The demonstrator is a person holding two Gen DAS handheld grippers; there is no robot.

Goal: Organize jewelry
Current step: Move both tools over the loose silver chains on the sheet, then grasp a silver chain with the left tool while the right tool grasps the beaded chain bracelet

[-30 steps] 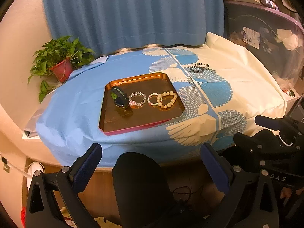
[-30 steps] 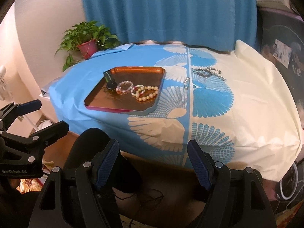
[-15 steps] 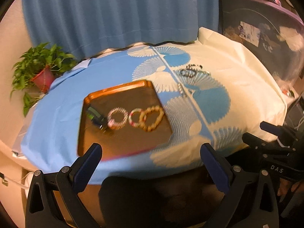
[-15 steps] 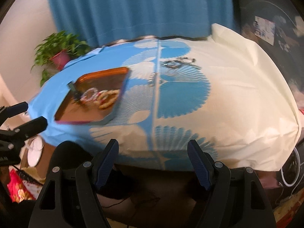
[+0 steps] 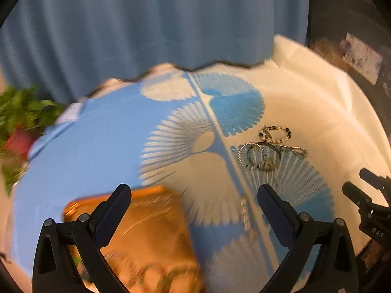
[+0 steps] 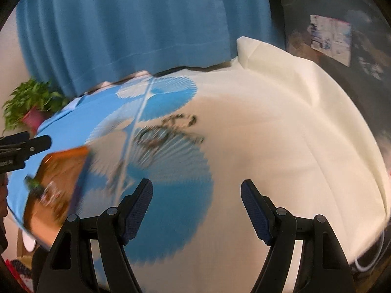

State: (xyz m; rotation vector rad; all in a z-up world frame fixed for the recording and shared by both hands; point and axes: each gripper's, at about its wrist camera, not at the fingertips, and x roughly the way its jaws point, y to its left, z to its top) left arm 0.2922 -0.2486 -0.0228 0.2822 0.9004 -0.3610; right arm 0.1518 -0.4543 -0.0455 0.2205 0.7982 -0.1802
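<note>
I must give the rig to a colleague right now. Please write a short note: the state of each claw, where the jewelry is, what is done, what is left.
Left claw: open, holds nothing, above the cloth between tray and loose pile.
Right claw: open, holds nothing, above the tablecloth.
Orange tray: on the blue side; bracelets in it, blurred.
Left to move: beaded bracelet and silver bangles, lying on the cloth.

Blue pleated curtain [image 6: 136, 24] fills the upper frame, warm light washing over everything. Below it spreads a tablecloth [image 5: 317, 112], blue on the left, cream on the right, with fan prints. A potted plant [image 6: 31, 105] sits at the left edge, blurred in the left wrist view.
</note>
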